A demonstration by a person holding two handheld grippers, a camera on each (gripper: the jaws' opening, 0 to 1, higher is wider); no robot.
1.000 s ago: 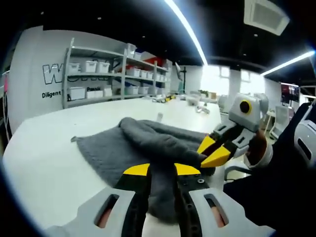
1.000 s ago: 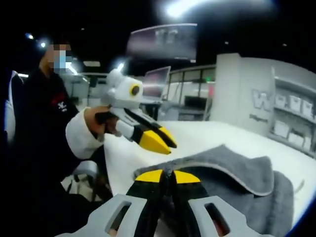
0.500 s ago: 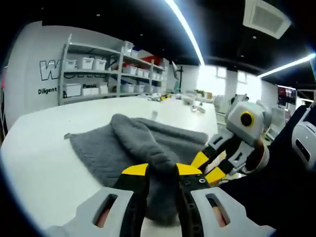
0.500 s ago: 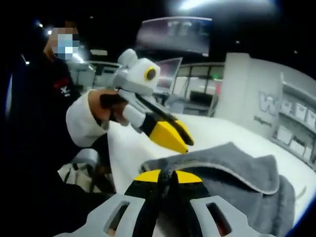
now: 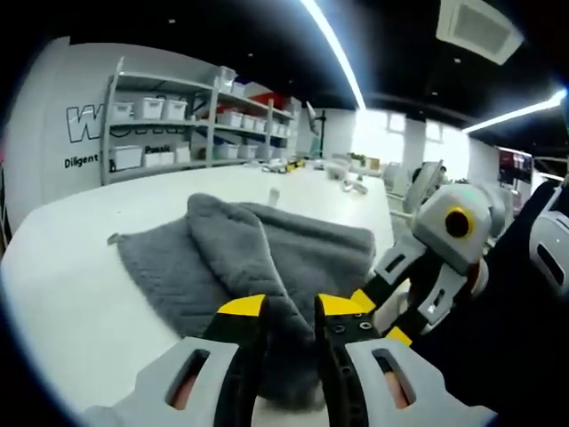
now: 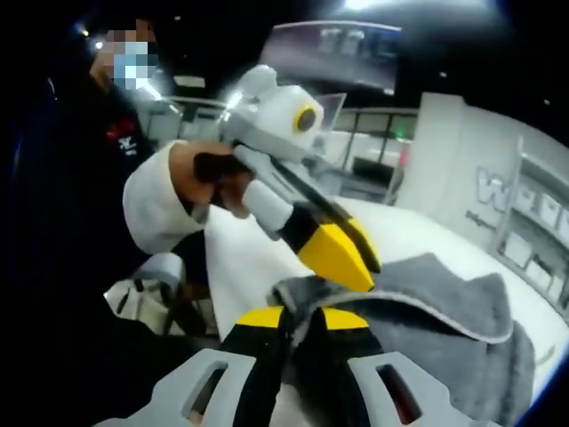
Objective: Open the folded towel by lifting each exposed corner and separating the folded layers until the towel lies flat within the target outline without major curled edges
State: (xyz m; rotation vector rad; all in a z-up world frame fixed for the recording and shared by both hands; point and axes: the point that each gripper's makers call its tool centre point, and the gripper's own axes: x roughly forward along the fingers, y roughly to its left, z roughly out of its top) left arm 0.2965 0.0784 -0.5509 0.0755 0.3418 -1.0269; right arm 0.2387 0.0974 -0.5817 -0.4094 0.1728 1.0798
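Observation:
A grey towel (image 5: 222,258) lies partly folded on the white table (image 5: 71,294), with a raised ridge running toward me. My left gripper (image 5: 292,309) has its jaws close together with that ridge of towel pinched between them. It enters the right gripper view as the left gripper (image 6: 360,276), its yellow tip at the towel's lifted near corner. My right gripper (image 6: 302,318) is shut on the towel (image 6: 444,311) edge at the same corner. It enters the left gripper view as the right gripper (image 5: 382,316), close beside my left jaws.
Shelves with white bins (image 5: 169,116) line the far wall. Small items (image 5: 347,173) sit at the table's far end. The person (image 6: 80,196) holding the grippers stands at the table's near edge, with a chair (image 6: 147,285) beside them.
The two grippers have come closer together at the towel's near corner. The left gripper's tip, earlier above the table beside the towel, now meets the lifted corner.

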